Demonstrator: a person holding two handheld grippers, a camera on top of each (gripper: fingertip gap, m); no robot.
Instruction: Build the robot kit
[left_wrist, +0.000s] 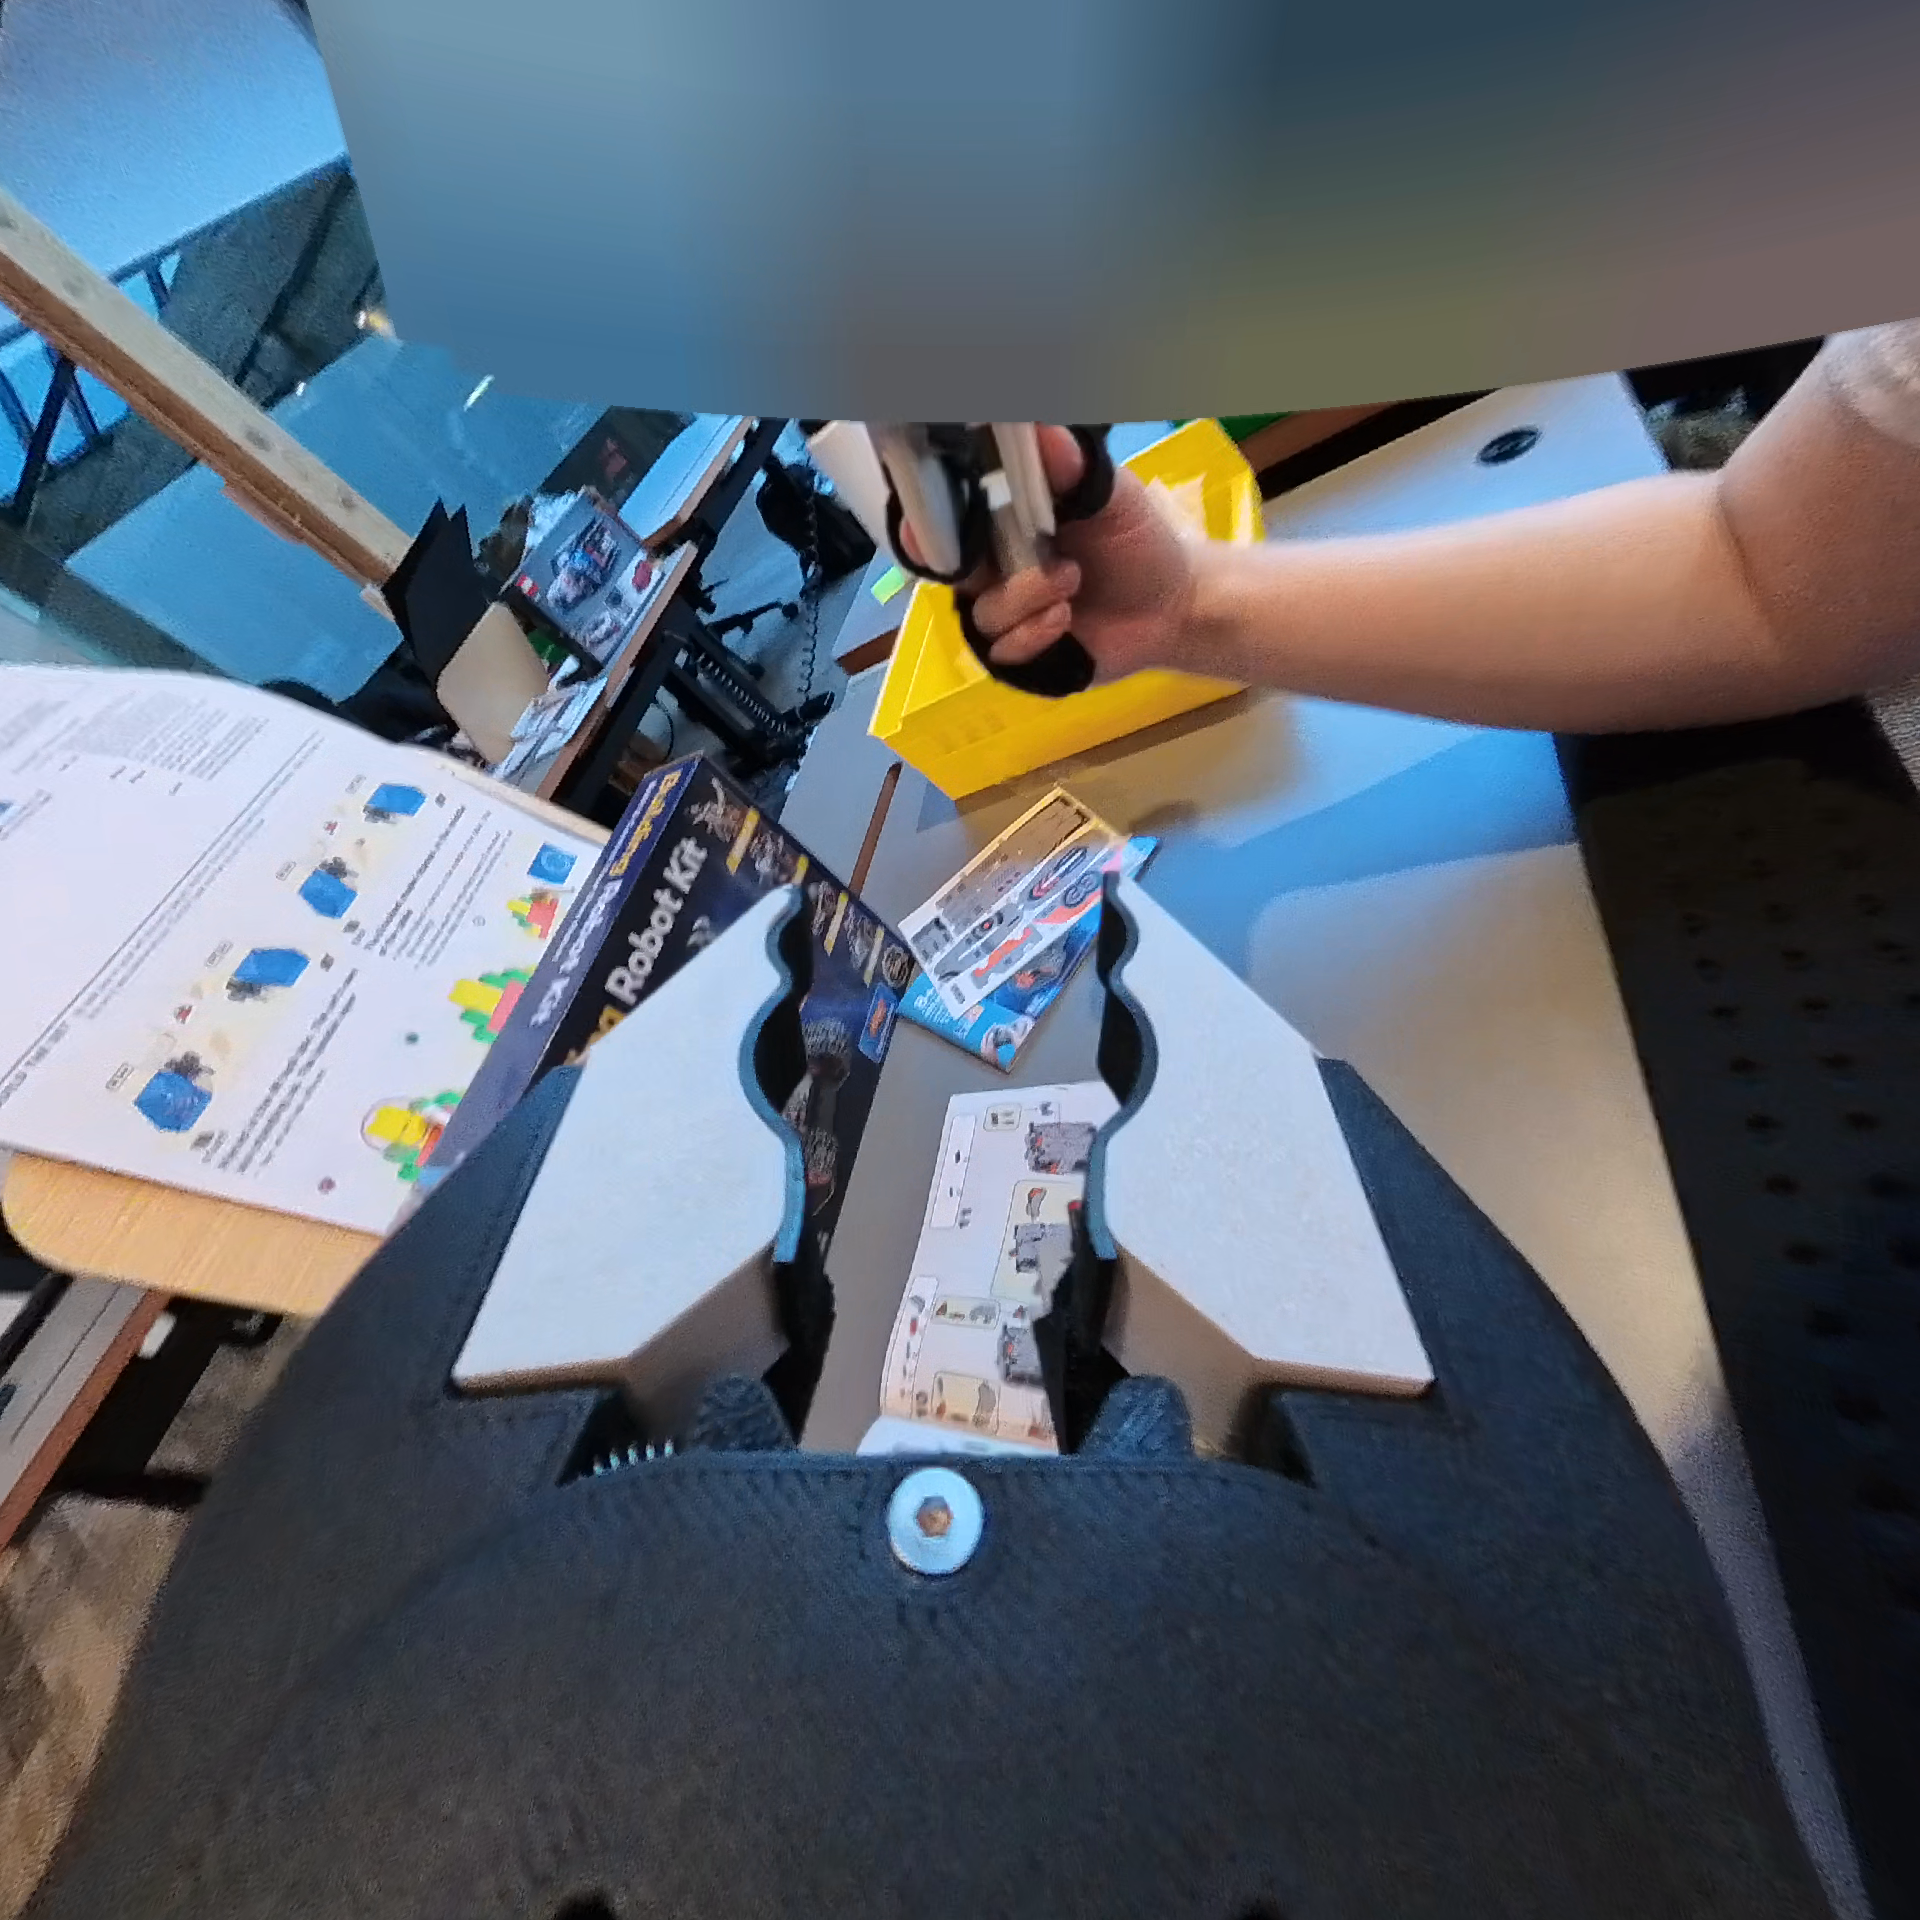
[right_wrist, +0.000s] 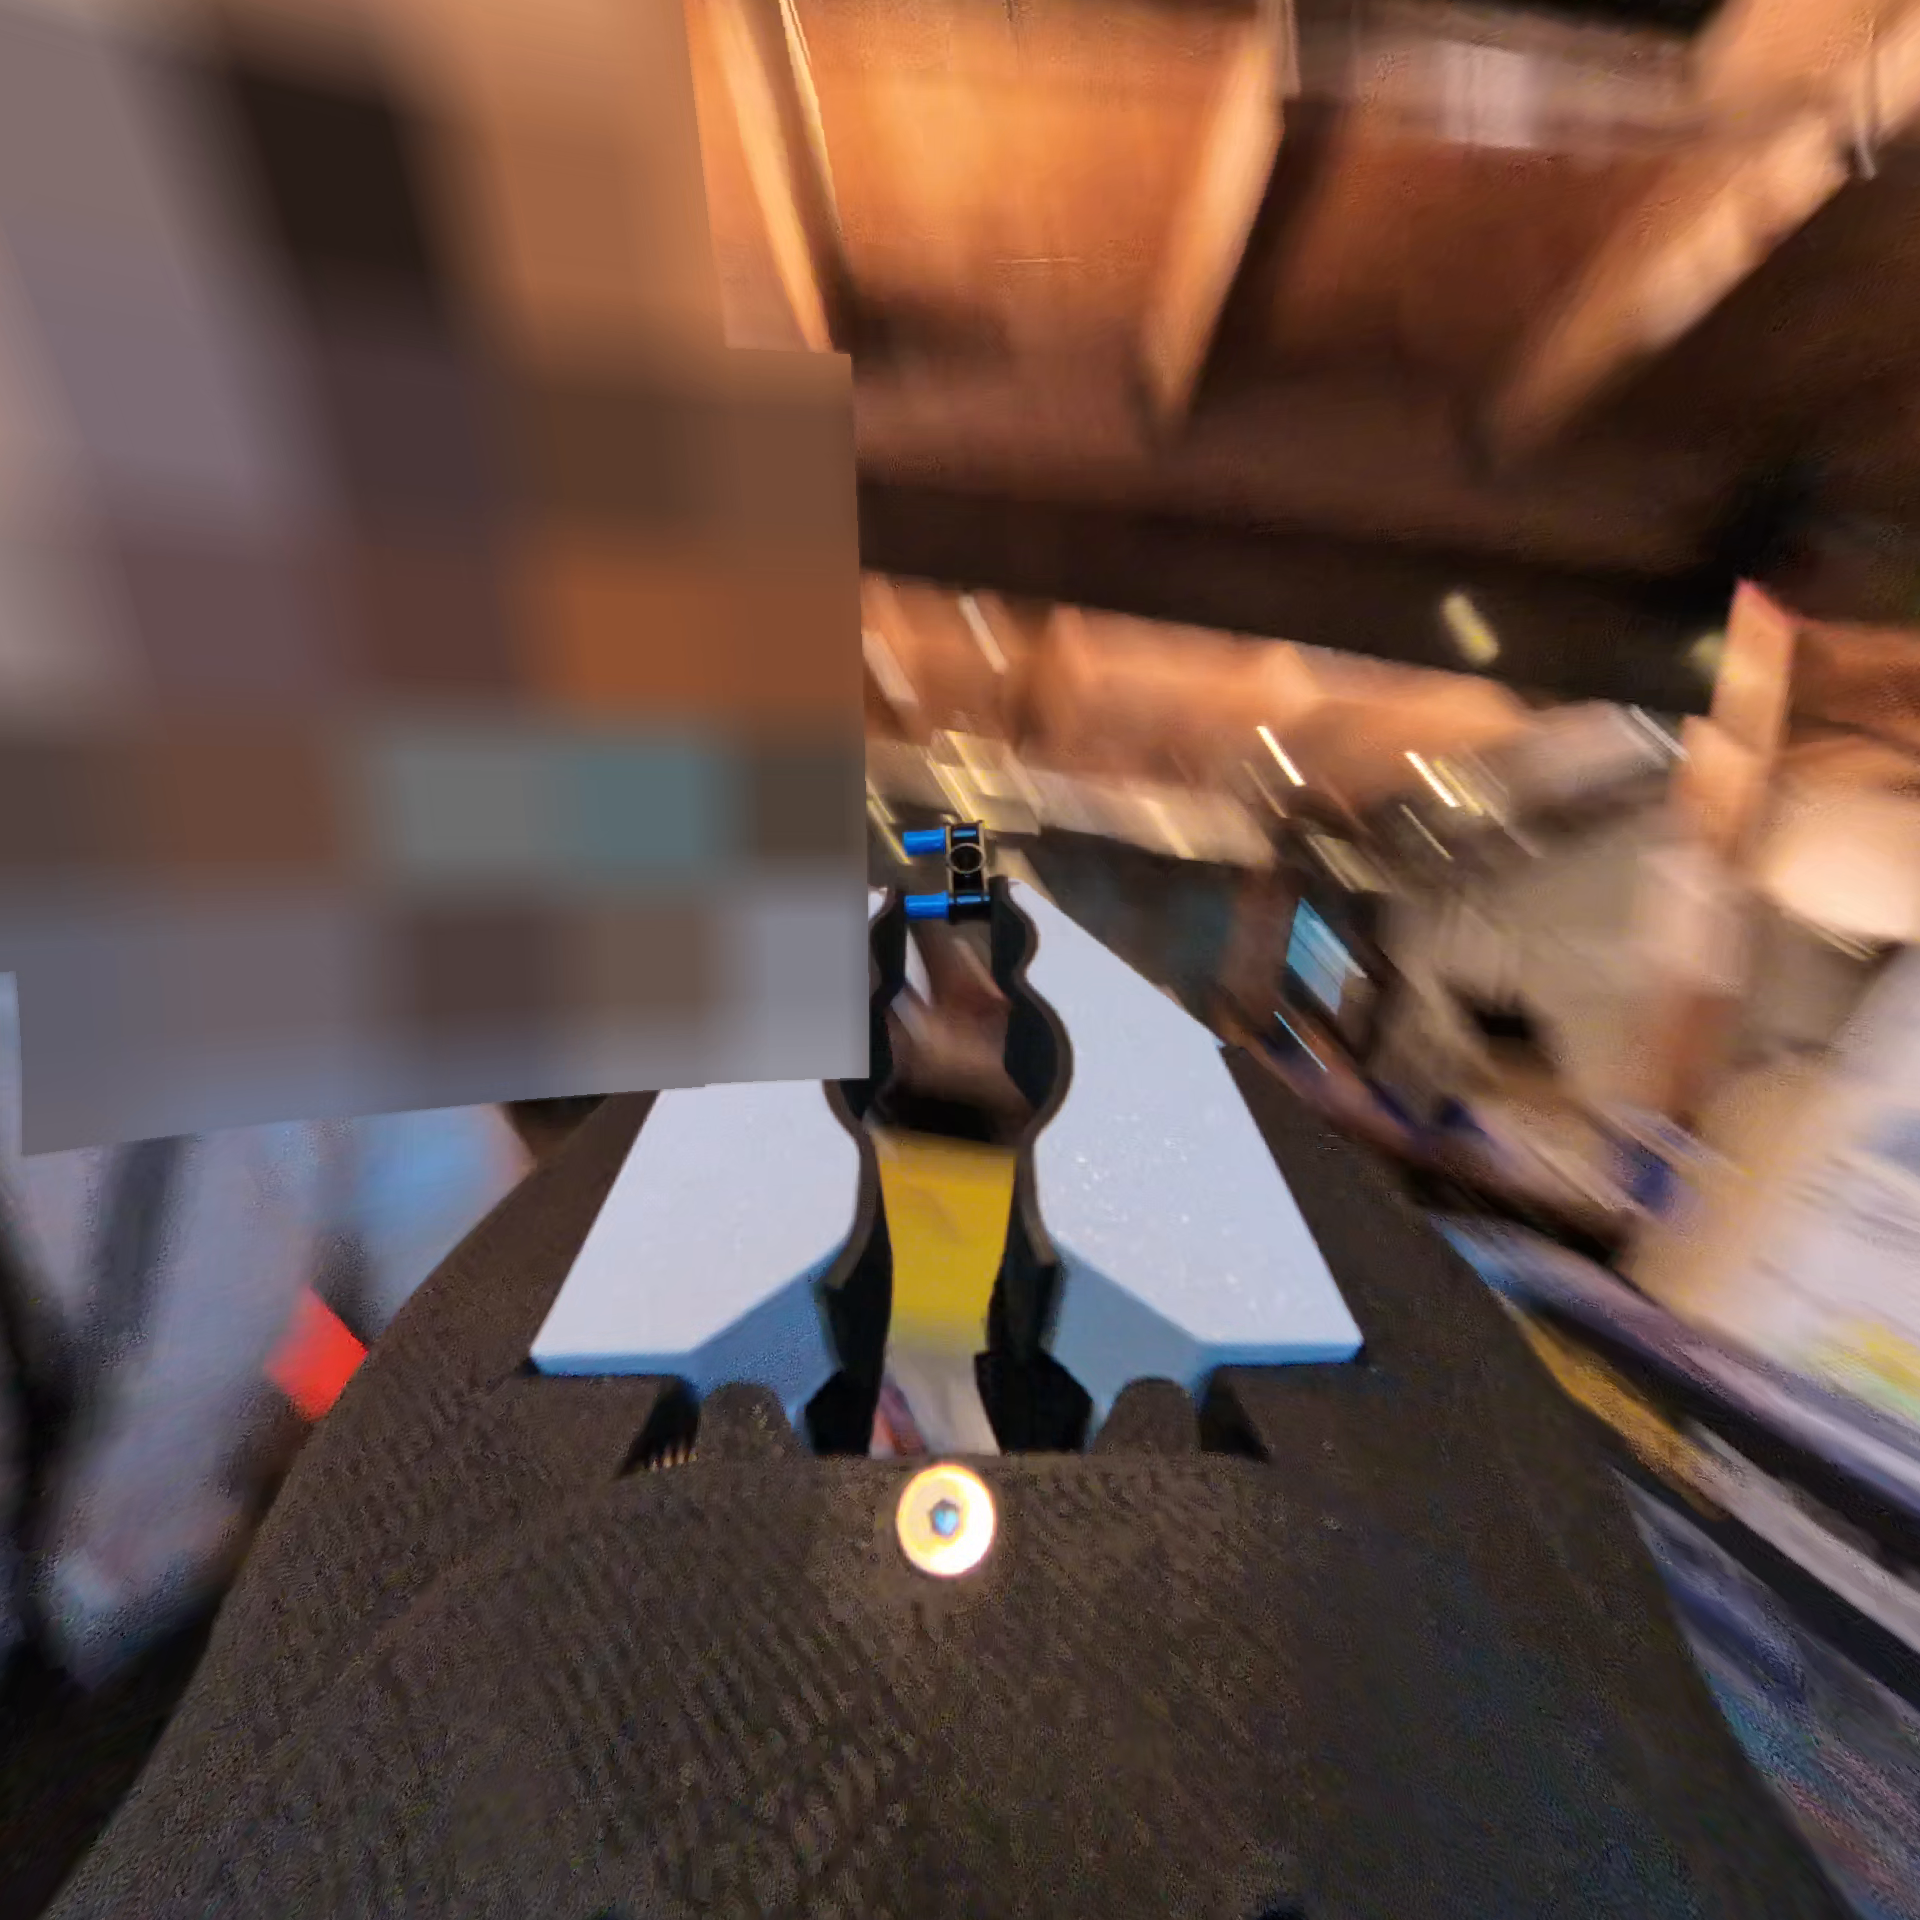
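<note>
My left gripper hangs wide open, empty, above a dark kit box (leaflets beside it); my right gripper pinches a small black connector piece with blue pins.

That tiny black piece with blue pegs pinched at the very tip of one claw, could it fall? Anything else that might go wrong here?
Possibly. The right gripper holds the small black piece only by its fingertips, and the heavy blur there suggests fast motion, so it could slip or twist loose. The left gripper hangs open above a dark box and loose leaflets on the grey table; a careless dip could push the papers about.
</note>
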